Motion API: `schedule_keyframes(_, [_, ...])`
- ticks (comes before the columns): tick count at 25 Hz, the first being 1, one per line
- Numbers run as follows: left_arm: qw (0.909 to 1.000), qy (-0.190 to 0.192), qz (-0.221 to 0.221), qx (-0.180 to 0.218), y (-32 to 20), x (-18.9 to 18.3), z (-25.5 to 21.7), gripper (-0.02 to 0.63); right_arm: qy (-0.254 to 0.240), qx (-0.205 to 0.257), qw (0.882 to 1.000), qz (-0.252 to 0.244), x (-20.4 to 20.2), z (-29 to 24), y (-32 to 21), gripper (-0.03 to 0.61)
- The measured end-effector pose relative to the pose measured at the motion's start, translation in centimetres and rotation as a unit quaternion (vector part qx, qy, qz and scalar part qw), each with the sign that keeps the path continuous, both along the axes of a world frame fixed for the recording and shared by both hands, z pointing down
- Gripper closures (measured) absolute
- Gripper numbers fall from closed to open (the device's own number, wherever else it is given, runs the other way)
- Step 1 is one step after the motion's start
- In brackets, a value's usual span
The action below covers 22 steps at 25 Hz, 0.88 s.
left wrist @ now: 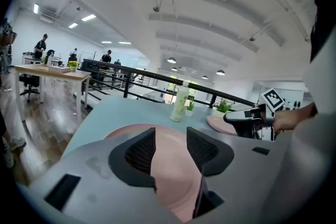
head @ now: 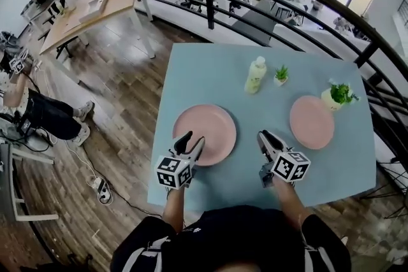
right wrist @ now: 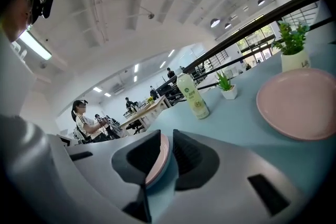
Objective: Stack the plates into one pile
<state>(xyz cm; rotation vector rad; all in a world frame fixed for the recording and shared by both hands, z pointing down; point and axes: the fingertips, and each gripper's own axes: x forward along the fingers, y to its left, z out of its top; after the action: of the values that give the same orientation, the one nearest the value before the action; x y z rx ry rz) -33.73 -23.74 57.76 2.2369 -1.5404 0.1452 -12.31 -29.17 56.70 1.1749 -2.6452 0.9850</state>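
Bottle (head: 255, 74) and potted plants (head: 338, 95) stand far on the table (head: 204, 73). Left plate (head: 210, 124) lies under my wide, empty left gripper (head: 193, 140); right plate (head: 312, 121) sits right of my narrow, empty right gripper (head: 264, 135).

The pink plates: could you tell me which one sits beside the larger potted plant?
The plate on the right, next to the larger potted plant; the left plate lies well apart from it.
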Motion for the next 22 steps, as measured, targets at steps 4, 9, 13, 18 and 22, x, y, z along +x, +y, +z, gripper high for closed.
schedule_keyframes(4, [0.9975,-0.007,0.069,0.01,-1.1,4.0,-0.5,0.477,-0.005,0.0,0.999,0.034,2.7,-0.7,0.2,0.567])
schedule_keyframes(9, [0.9915,-0.025,0.124,0.031,-2.3,8.8,-1.6,0.564,-0.014,-0.004,0.998,0.068,6.4,-1.2,0.9,0.577])
schedule_keyframes(13, [0.9899,-0.02,0.134,0.041,-3.2,12.0,-3.1,0.567,-0.022,-0.009,0.996,0.088,9.9,-1.5,0.7,0.577])
schedule_keyframes(18, [0.989,-0.029,0.14,0.037,-4.0,15.5,-3.2,0.566,-0.021,-0.007,0.995,0.1,13.9,-2.0,-0.2,0.577])
schedule_keyframes(22, [0.9879,-0.01,0.154,0.014,-5.4,19.0,-2.8,0.565,-0.03,-0.01,0.993,0.114,17.3,-2.3,-1.4,0.577])
